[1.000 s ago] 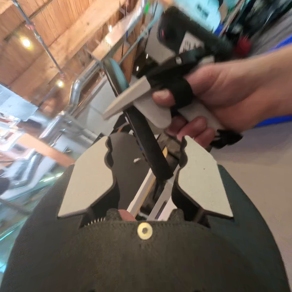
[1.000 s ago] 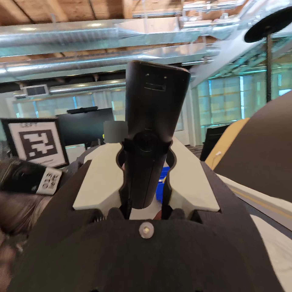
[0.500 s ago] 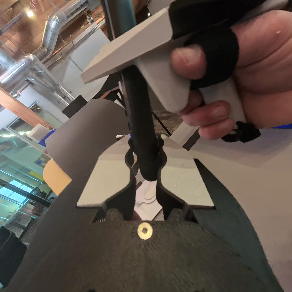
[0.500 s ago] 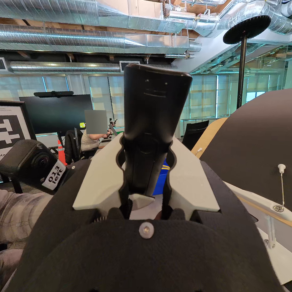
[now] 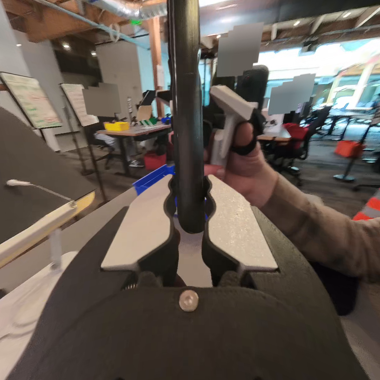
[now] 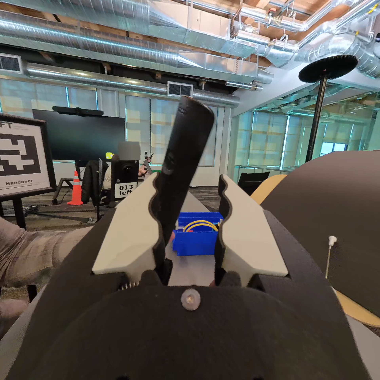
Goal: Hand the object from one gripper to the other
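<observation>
A long black remote-like object (image 5: 187, 123) stands upright in my left gripper (image 5: 189, 191), whose two pads press on its lower end. In the right wrist view the same object (image 6: 185, 154) leans tilted between the fingers of my right gripper (image 6: 188, 175). It rests against the left finger (image 6: 131, 226), and a wide gap separates it from the right finger (image 6: 246, 226), so the right gripper is open. The right gripper's white finger (image 5: 232, 107) and the hand that holds it show just right of the object in the left wrist view.
A blue bin (image 6: 195, 244) with yellow cable stands on the grey table ahead, and it also shows in the left wrist view (image 5: 152, 178). A dark rounded panel (image 6: 329, 205) rises at the right. A framed sign (image 6: 20, 156) and an orange cone (image 6: 75, 189) stand at the left. There is about 7 centimetres between the tips of the two grippers.
My left gripper closed on the object's lower end while the right still gripped it. The right jaws have now opened, and the object has tilted against the right gripper's left finger.
</observation>
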### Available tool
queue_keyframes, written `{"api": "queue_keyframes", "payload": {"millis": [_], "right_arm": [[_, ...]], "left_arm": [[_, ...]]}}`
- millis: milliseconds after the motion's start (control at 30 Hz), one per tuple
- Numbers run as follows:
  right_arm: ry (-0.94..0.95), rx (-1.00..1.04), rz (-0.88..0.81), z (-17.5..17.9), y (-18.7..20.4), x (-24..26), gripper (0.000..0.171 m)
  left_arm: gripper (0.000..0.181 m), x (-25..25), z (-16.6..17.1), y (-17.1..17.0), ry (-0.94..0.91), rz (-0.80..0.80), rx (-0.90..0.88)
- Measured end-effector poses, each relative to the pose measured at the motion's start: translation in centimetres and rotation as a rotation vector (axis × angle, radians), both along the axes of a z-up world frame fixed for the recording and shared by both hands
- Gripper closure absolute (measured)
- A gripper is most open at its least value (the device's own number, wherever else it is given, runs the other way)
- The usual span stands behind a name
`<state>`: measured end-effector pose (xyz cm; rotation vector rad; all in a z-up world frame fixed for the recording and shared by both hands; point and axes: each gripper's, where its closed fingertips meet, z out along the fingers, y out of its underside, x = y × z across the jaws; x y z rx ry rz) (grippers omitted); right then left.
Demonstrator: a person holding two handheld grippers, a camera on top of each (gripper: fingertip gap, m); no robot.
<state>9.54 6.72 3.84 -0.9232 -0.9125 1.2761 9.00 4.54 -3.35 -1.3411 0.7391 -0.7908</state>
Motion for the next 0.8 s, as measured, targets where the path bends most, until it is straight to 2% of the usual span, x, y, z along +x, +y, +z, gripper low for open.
{"api": "queue_keyframes", "payload": {"millis": [67,100,300,333,500,567,633,700,800], "right_arm": [[0.011,-0.005,0.014,0.3,-0.2,0.4,0.118],[0.03,-0.014,0.034,0.6,-0.4,0.6,0.125],[0.032,-0.017,0.154,1.0,-2.2,0.9,0.135],[0.023,-0.008,0.169,0.9,-2.5,0.8,0.144],[0.008,-0.012,0.13,1.0,-2.2,0.6,0.147],[-0.005,-0.015,0.06,1.0,-1.4,0.5,0.148],[-0.02,-0.031,-0.04,0.8,-0.1,0.6,0.149],[-0.002,-0.078,-0.108,0.9,1.1,0.7,0.148],[0.033,-0.154,-0.155,0.9,2.2,0.6,0.149]], "left_arm": [[0.157,0.5,0.1,-0.7,-0.03,-0.06,-0.006],[0.157,0.8,-0.1,-0.8,-0.029,-0.073,-0.006],[0.156,2.5,-2.2,-1.6,0.032,-0.165,-0.037],[0.156,2.6,-2.3,-1.6,0.028,-0.174,-0.044],[0.156,2.6,-2.3,-1.1,-0.015,-0.168,-0.043],[0.142,1.5,-2.3,0.8,0.025,0.008,0.023],[0.114,-0.5,-2.1,2.9,0.143,0.282,0.15],[0.107,-1.4,-1.5,3.3,0.273,0.464,0.293],[0.102,-0.5,-1.2,3.1,0.457,0.581,0.439]]}}
